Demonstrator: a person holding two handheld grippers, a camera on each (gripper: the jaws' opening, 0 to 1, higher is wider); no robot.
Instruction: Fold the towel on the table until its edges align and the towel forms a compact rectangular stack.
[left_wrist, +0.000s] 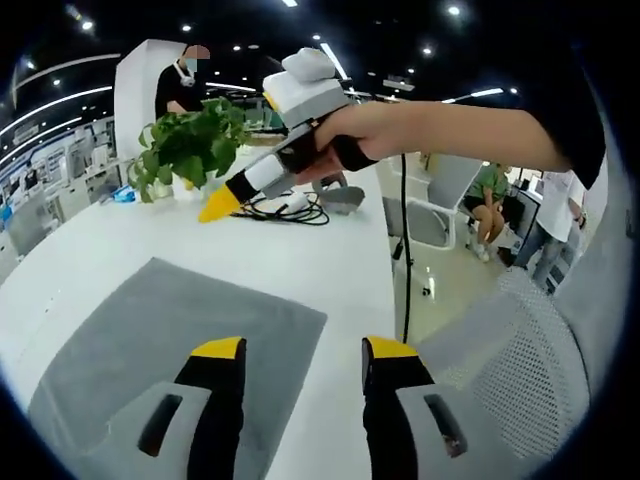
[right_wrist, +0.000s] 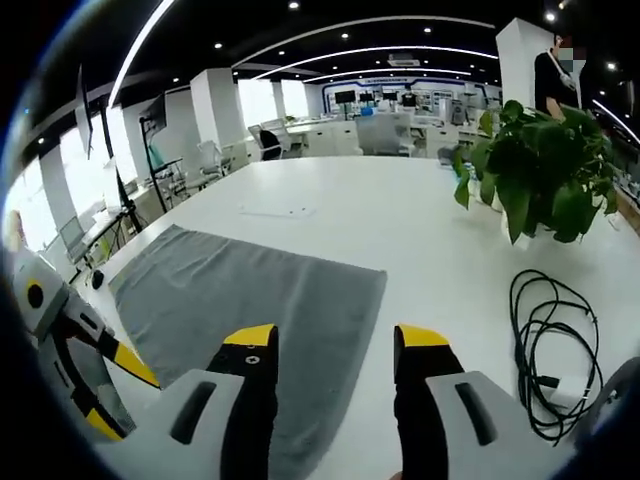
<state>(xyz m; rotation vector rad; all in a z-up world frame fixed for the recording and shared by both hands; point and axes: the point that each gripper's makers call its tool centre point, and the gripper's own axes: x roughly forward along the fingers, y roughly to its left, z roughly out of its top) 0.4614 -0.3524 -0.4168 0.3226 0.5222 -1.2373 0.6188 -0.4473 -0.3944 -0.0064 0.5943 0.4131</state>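
A grey towel lies flat and unfolded on the white table. My left gripper is open above the towel's near right corner, nothing between its jaws. In the left gripper view the right gripper comes in from the right in a person's hand, hovering over the table beyond the towel. In the right gripper view the towel spreads ahead on the table; my right gripper is open above its near edge. The left gripper shows at the left edge.
A potted green plant stands at the far side of the table, seen also as the plant. A black coiled cable with a white plug lies right of the towel. People stand and sit around the room; a mesh chair is close on the right.
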